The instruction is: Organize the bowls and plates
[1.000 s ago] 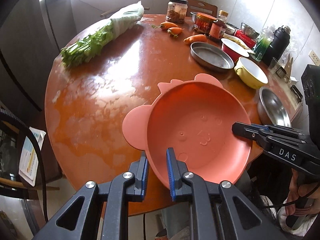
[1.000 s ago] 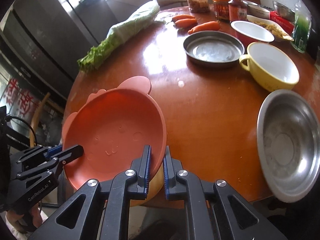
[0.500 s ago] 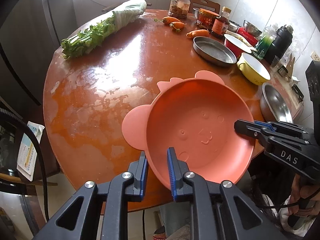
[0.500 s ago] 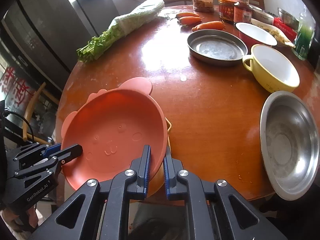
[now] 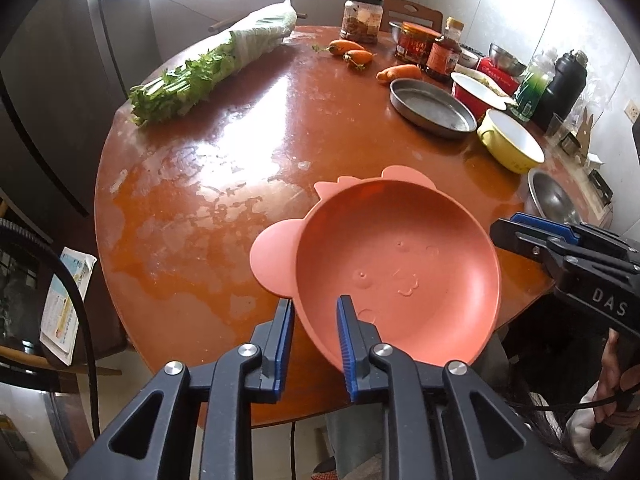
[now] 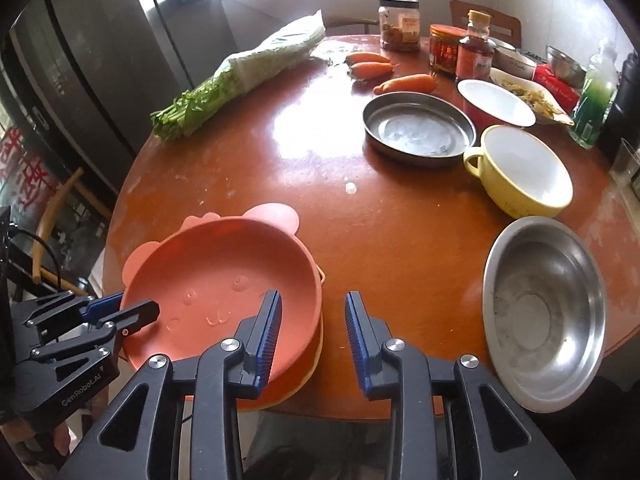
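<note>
Under the pink bowl (image 6: 224, 280) a yellow dish (image 6: 310, 364) barely shows; ears point tableward; my right gripper (image 6: 314, 322) spread, left gripper (image 5: 314, 330) straddling its rim.

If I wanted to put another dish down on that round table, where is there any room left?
The widest bare patch is the glossy middle of the table, bordered by the bagged greens, the metal pan and the pink bowl. A smaller gap lies between the pink bowl and the steel bowl. The far right side, around the yellow bowl, is crowded.
</note>
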A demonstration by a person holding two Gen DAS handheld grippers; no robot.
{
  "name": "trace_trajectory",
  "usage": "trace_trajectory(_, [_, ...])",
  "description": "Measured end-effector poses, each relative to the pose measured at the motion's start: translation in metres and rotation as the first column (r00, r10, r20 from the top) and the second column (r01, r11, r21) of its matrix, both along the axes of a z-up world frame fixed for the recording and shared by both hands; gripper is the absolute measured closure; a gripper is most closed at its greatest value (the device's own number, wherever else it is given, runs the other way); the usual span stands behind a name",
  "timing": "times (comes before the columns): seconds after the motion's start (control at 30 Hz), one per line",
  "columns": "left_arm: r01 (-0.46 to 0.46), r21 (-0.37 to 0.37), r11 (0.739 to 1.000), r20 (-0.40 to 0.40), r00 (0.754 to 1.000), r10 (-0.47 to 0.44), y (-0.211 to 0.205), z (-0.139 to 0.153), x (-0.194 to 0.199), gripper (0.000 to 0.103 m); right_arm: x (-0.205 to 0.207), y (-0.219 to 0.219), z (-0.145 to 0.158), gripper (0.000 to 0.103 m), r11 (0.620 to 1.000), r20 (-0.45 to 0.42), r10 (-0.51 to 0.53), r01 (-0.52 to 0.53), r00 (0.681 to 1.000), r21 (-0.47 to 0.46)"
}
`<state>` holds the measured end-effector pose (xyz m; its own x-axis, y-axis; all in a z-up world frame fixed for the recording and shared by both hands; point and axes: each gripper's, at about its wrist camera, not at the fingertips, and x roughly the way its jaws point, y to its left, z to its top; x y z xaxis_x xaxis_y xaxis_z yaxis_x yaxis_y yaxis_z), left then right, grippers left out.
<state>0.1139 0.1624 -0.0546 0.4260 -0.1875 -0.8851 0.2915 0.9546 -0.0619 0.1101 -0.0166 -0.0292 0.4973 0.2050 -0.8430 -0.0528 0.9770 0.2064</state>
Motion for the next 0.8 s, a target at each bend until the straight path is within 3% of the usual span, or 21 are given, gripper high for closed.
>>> trace_trajectory(0.17, [0.027, -0.017, 0.999, -0.011, 1.0, -0.027, -0.006, -0.005, -0.001, 0.074, -0.003, 0.015, 0.009, 0.069, 0.987, 0.062, 0.113, -0.12, 0.992, 0.109])
trace_trajectory(0.3, [0.024, -0.039, 0.999, -0.014, 1.0, -0.025, -0.01, -0.009, 0.003, 0.073, -0.001, 0.029, 0.0, 0.069, 0.981, 0.03, 0.159, -0.161, 0.987, 0.108])
trace_trajectory(0.47, [0.006, -0.106, 0.994, -0.026, 1.0, -0.009, -0.001, -0.008, 0.007, 0.072, 0.008, 0.028, -0.016, 0.069, 0.986, -0.032, 0.144, -0.14, 0.989, 0.09])
trace_trajectory(0.63, [-0.032, -0.09, 0.995, 0.023, 0.999, 0.035, 0.014, 0.004, -0.001, 0.072, 0.011, 0.035, -0.029, 0.069, 0.986, -0.071, 0.162, -0.16, 0.984, 0.039])
trace_trajectory(0.8, [-0.049, -0.04, 0.998, 0.083, 0.995, 0.052, 0.02, 0.022, -0.006, 0.072, 0.01, 0.036, -0.032, 0.07, 0.984, -0.081, 0.172, -0.168, 0.982, 0.053])
